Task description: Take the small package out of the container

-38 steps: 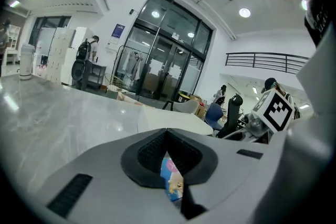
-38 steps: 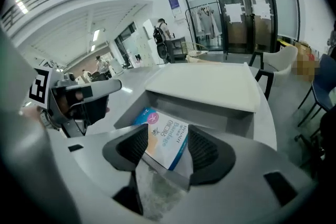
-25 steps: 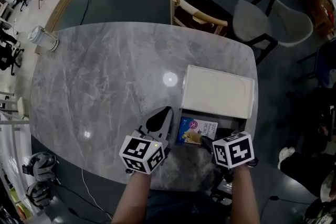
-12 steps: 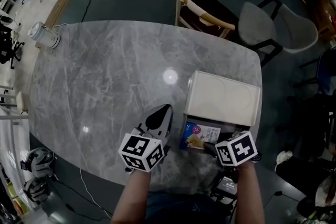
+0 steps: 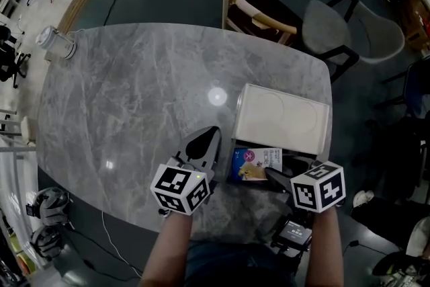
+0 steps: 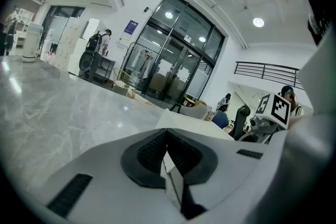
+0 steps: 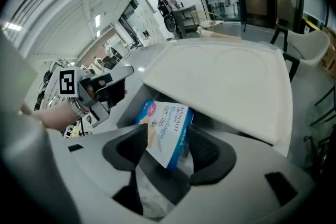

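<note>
Right gripper: jaws just closing, now pinching the small blue-and-white package. The package sits tilted in the open near end of the white lidded plastic container, at the near-right edge of the grey marble table. Left gripper: jaws pressed together, just beside the container.

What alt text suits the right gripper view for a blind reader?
The right gripper, whose jaws have just been closing, straddles a small blue-and-white package inside an open grey container; whether the pads press it is unclear. A cream plastic lid covers the container's far part, and the left gripper sits at left.
</note>
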`<state>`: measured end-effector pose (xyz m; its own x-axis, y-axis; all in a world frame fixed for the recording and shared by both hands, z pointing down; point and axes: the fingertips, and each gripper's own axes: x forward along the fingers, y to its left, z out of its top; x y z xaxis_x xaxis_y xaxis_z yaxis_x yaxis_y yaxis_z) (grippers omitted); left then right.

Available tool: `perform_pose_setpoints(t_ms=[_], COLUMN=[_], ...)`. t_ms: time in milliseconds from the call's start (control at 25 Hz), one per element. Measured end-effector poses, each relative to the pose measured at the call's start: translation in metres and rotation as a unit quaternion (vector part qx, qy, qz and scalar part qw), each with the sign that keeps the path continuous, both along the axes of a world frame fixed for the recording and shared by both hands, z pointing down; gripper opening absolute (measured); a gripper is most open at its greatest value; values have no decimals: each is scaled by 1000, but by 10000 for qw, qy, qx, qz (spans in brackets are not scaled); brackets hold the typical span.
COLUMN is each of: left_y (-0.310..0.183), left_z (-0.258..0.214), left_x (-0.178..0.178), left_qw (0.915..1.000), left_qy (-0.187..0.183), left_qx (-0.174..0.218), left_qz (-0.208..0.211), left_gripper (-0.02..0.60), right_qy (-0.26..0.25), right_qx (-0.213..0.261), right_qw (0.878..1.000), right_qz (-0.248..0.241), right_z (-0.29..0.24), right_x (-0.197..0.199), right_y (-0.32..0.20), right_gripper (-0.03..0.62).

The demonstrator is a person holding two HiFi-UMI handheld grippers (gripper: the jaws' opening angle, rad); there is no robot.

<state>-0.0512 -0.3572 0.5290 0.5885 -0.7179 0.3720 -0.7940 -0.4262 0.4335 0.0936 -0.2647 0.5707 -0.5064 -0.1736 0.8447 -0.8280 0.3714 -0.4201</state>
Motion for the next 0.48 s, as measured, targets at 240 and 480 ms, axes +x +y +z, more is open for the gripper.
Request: perform_pose_setpoints(t_ms=[240,480], left_y=[10,16], left_z=[-13,-24], left_x=[5,9], left_qw=[9999,9996], left_qy=[-60,-122], left_qx=[131,235], left_qz=[-3,-29], left_gripper=[12,12], right_qy=[-258,-831], right_qx=[177,135], right_qw=[9994,9920], right_qz=[123,940], right_z=[-13,-16], right_x=[-3,-3], right_y=[8,13], right_gripper=[256,208])
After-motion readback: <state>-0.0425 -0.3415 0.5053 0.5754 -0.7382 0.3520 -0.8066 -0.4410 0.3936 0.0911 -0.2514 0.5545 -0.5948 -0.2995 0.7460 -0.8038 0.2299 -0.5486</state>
